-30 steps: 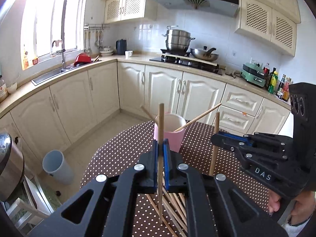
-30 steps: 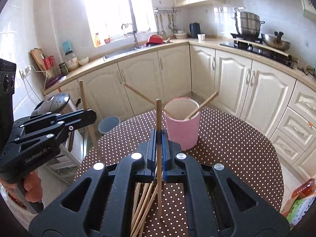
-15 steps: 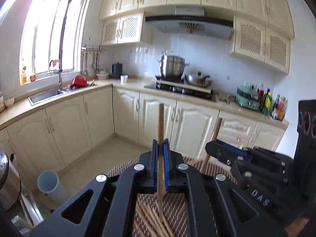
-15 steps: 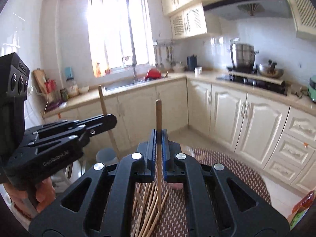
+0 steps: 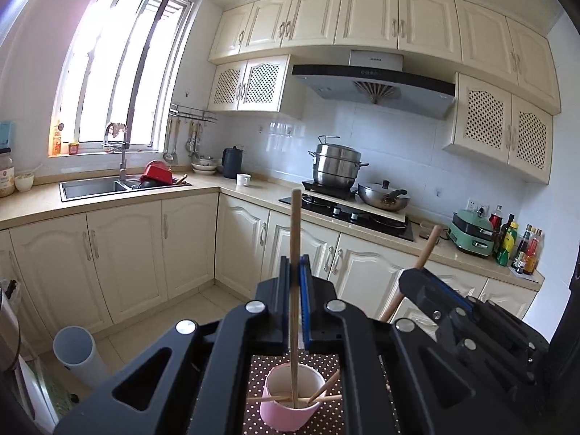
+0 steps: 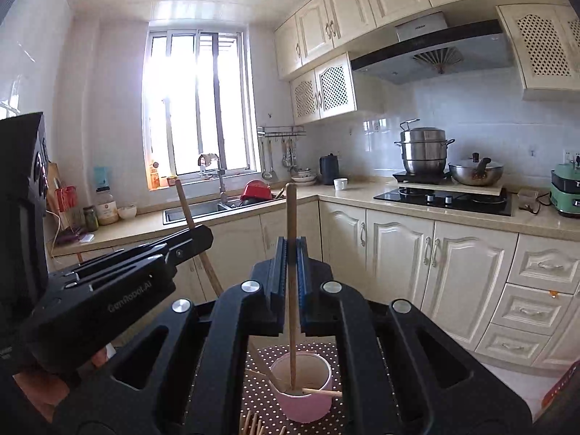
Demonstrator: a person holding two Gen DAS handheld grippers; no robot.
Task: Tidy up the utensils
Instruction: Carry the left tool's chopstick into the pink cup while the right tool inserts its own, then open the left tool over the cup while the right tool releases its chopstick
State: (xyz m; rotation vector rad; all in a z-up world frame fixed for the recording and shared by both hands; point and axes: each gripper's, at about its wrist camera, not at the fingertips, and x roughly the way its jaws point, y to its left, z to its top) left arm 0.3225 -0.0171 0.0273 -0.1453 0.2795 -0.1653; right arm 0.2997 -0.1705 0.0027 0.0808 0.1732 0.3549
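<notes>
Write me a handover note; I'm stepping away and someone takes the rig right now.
Left hand-held gripper: shut on a chopstick, upright, tip inside the pink cup.
Right hand-held gripper: shut on another chopstick, tip also in the cup.
Done: a few chopsticks already lean in the cup.
Left: release both, then collect the loose pile on the dotted table.

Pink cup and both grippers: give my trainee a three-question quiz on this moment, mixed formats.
1. True or false: the left gripper is open.
2. The chopstick in the right gripper points its lower end into: A) the sink B) the pink cup C) the wok
3. Fill in: the cup stands on a ___ tablecloth.

Key: 1 false; 2 B; 3 polka-dot.
</notes>
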